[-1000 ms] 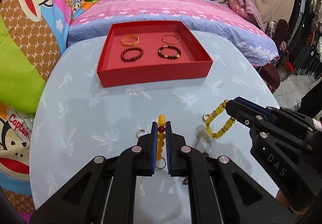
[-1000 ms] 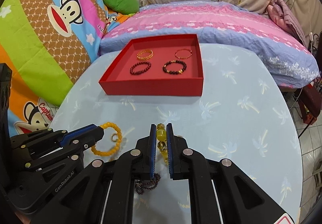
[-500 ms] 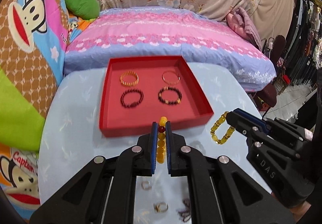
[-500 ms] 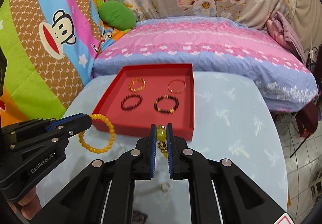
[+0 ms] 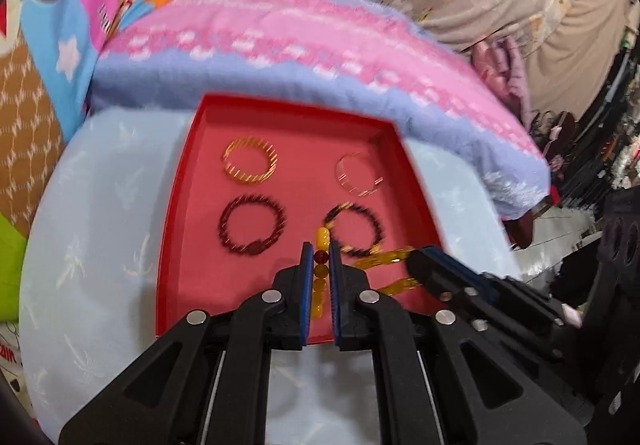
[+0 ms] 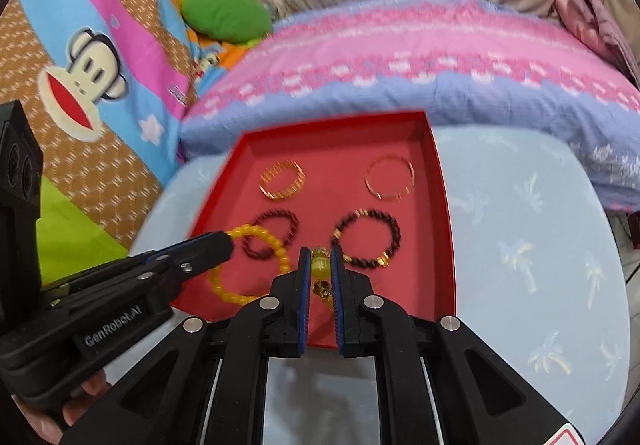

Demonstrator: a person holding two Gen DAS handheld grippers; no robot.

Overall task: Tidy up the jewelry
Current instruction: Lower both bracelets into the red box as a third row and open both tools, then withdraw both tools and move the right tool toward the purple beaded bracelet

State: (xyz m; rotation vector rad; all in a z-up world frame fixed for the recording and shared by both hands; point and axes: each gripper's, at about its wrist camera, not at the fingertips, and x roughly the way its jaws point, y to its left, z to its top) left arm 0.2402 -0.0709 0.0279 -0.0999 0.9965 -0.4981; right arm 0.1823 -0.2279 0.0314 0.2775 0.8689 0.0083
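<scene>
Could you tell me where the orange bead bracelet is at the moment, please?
In the right wrist view the orange bead bracelet hangs from the left gripper, over the near left part of the red tray, overlapping the dark red bracelet.

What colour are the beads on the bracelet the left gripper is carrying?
Orange-yellow beads, with one dark red bead visible between the pads; clearest overall in the right wrist view.

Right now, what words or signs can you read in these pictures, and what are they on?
"GenRobot.AI" in pale letters on the side of the left tongs, seen from the right wrist camera.
A red and white sticker at the bottom right edge of that view is cut off; nothing on it can be read.
Red letters on the cartoon cloth at the left edge of the left wrist view are cut off and unreadable.
</scene>
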